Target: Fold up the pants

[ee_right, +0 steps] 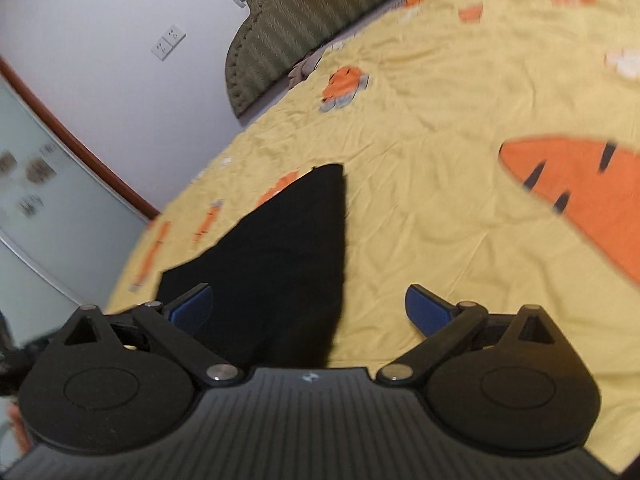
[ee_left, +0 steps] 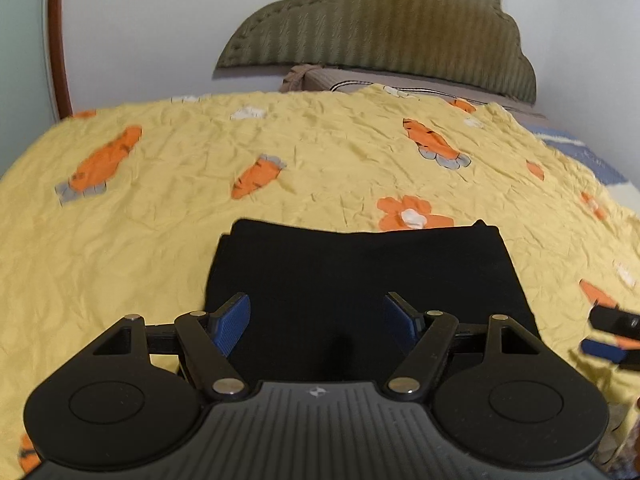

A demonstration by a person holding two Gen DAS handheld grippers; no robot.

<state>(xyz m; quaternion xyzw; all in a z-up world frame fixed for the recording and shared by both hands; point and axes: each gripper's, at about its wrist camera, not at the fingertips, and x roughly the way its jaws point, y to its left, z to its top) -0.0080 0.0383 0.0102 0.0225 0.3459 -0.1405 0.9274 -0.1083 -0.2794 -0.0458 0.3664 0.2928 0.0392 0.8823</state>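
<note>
Bedroom, white wall (ee_left: 160, 40) at the far side with an olive padded headboard (ee_left: 376, 20) against it. Big bed under a creased yellow bedspread (ee_left: 320, 152) printed with orange carrots and flowers.

Black pants (ee_left: 360, 280) lie near the front middle of the bed, already down to a compact, roughly square stack with layered edges showing at the far left corner. Looks like the fold is done or one tidy-up short; judging only from the shape.

Left gripper (ee_left: 318, 316) hovers over the near edge of the pants, jaws wide apart, blue pads (ee_left: 230, 326) clear of the cloth, nothing gripped. Right gripper (ee_right: 308, 310) is off the right side of the stack, tilted, picture blurred; jaws spread wide too, empty, with the pants' right edge (ee_right: 280, 260) running between the fingers but not pinched. Its tip also shows at the right edge of the left view (ee_left: 612, 336).

Doing the step well: if another fold is wanted, pinch both near corners through all the layers, lift evenly, carry them to the far edge and line up the corners. If finished, back both grippers out without snagging the top layer, then flatten the near edge.
</note>
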